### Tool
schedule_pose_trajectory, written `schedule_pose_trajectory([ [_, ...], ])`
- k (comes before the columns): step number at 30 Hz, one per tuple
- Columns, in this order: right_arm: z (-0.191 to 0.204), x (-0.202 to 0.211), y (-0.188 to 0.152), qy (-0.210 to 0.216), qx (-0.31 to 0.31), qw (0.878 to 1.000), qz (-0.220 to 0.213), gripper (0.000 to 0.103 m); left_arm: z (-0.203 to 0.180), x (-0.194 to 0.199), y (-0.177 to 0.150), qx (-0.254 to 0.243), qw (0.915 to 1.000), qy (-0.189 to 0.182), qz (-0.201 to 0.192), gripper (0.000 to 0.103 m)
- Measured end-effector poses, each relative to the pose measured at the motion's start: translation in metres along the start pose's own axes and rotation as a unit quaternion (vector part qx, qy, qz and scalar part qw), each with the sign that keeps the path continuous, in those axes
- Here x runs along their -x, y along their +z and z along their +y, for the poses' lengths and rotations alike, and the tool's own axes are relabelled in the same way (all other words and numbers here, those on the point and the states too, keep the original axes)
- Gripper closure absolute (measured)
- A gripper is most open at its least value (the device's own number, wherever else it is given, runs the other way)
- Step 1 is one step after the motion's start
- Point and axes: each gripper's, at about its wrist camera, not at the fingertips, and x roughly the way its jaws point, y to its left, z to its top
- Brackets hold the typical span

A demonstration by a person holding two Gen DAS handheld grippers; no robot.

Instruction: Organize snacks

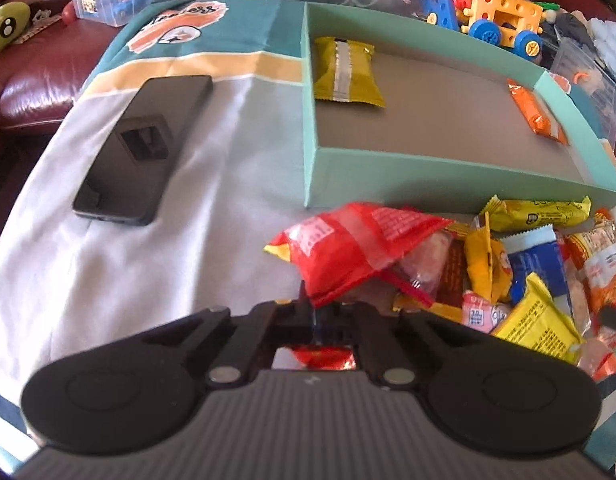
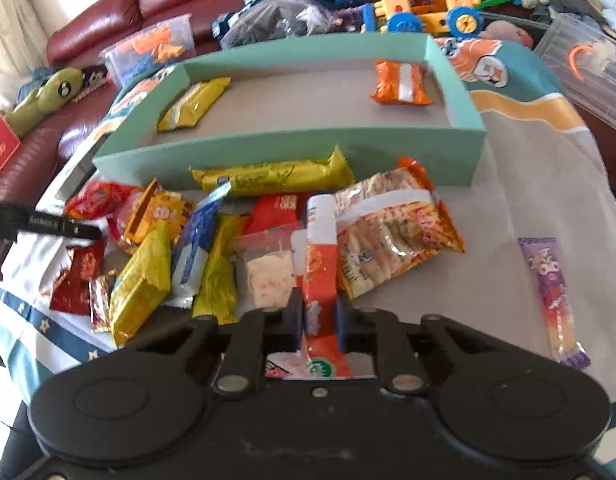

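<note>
Left wrist view first: honestly this job has barely started. The teal box (image 1: 387,168) sits at about 1 o'clock and has just two things in it, a yellow-green packet (image 1: 345,74) against its far left corner and an orange packet (image 1: 537,110) along the right wall. Everything else is loose in the snack pile (image 1: 519,276) at 3 o'clock, just outside the box's near wall. The left hand-held gripper (image 1: 313,310) is clenched on the bottom corner of a red snack bag (image 1: 347,248), which looks lifted off the cloth. A black phone (image 1: 142,144) lies at 10 o'clock, well clear of the route into the box.

Right wrist view: same story, the box (image 2: 288,152) at 12 o'clock is mostly bare floor. The right hand-held gripper (image 2: 317,322) is clamped on an orange-and-white stick pack (image 2: 321,256) at the near edge of the pile (image 2: 180,256). A purple tube snack (image 2: 551,292) sits alone at 3 o'clock. A long yellow bar (image 2: 272,174) lies right against the box's near wall, and toys (image 2: 423,4) crowd behind it. I'd guess a dozen-odd packets remain, and that near wall is the only thing to clear.
</note>
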Motion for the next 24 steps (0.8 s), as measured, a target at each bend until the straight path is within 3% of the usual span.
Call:
schedule_pose_trajectory([
  [10,-0.014,0.013,0.008,-0.014,-0.021,1.000,-0.011,0.088,0.009,0.011,-0.006,0.003,0.9999,-0.011,0.001,0.099],
  [13,-0.014,0.007,0.005,-0.020,-0.025,0.999,0.006,0.086,0.010,0.012,-0.007,0.004,1.0000,-0.009,0.002,0.078],
  [15,-0.015,0.006,0.005,-0.019,-0.034,0.999,0.015,0.081,0.010,0.015,-0.007,0.003,0.9999,-0.009,-0.005,0.035],
  [19,-0.007,0.015,0.014,-0.017,-0.034,0.999,-0.004,0.064,0.008,0.027,-0.002,-0.005,0.9995,-0.007,-0.030,0.029],
  [21,0.001,0.018,0.021,-0.013,-0.028,0.999,-0.016,0.064,0.008,0.028,0.002,-0.009,0.9992,-0.006,-0.038,0.020],
  [24,0.015,0.015,0.030,0.005,-0.014,1.000,-0.017,0.064,0.004,0.021,0.013,-0.016,0.9993,0.003,-0.033,0.019],
])
